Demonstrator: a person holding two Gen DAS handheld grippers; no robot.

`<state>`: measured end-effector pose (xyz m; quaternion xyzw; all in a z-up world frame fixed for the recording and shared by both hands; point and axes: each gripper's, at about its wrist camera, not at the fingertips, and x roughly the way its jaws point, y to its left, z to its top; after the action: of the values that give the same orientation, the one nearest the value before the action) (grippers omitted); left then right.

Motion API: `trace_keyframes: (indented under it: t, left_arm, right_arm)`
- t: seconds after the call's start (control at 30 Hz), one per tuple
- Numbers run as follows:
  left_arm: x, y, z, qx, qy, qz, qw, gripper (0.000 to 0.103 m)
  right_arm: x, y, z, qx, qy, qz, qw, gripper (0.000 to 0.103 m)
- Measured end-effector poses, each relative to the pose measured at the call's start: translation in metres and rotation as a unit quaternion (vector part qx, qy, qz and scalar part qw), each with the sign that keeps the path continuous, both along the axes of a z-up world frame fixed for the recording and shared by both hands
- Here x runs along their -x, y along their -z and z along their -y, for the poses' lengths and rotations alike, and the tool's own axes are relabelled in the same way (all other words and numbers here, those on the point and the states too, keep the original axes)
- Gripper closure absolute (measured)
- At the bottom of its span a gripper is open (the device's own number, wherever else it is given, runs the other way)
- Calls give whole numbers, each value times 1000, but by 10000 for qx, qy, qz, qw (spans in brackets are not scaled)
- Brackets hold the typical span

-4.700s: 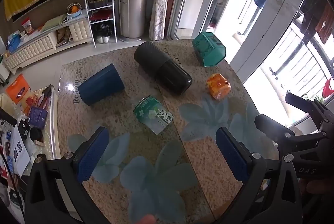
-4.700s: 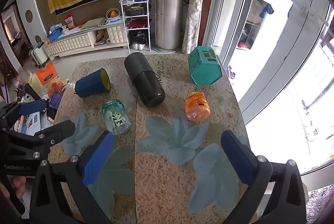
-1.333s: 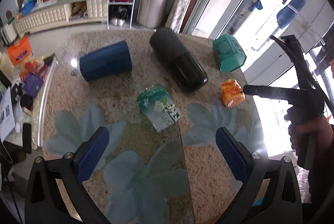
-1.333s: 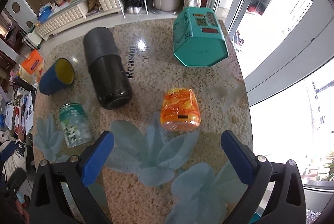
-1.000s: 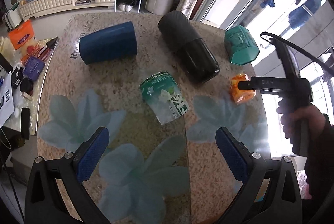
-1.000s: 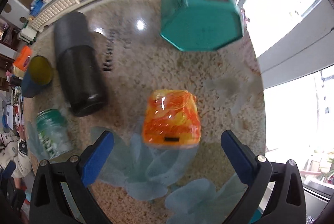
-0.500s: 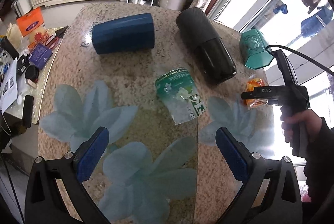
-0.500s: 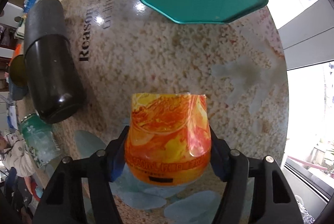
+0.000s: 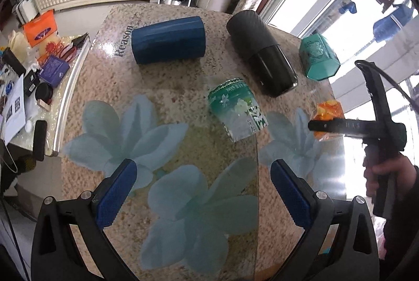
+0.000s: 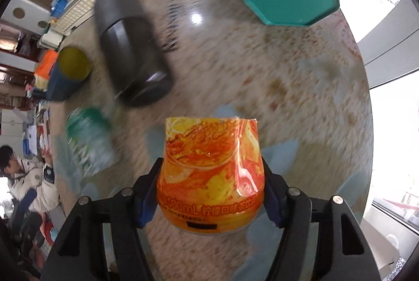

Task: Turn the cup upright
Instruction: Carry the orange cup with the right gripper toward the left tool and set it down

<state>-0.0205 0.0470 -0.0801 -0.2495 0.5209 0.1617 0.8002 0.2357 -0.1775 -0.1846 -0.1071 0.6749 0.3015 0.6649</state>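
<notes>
My right gripper (image 10: pixel 210 192) is shut on the orange cup (image 10: pixel 210 171), its blue pads pressed on both sides, above the granite table (image 10: pixel 262 71). In the left wrist view the orange cup (image 9: pixel 328 110) shows at the right edge, partly hidden behind the right gripper (image 9: pixel 318 126). My left gripper (image 9: pixel 203 192) is open and empty over the near part of the table. A green cup (image 9: pixel 237 109), a dark blue cup (image 9: pixel 167 40), a black tumbler (image 9: pixel 262 53) and a teal cup (image 9: pixel 318 57) lie on their sides.
The table edge runs close to the right of the orange cup, with a window beyond. A side ledge with clutter (image 9: pixel 34 66) lies to the left. A person (image 10: pixel 26 176) sits at the left.
My right gripper has tilted with the orange cup in it and the scene behind is blurred by motion. My left gripper has drawn back and higher.
</notes>
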Motion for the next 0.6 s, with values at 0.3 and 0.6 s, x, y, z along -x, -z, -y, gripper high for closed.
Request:
trace_keyframes:
  t: [0.3, 0.6]
  left_arm:
    - [23, -10, 4, -279, 280, 42, 9992, 0]
    - [39, -7, 11, -369, 620, -57, 9974, 0]
  right_arm:
    - [66, 10, 12, -26, -119, -107, 9999, 38]
    - [110, 23, 8, 315, -82, -372, 9988, 38]
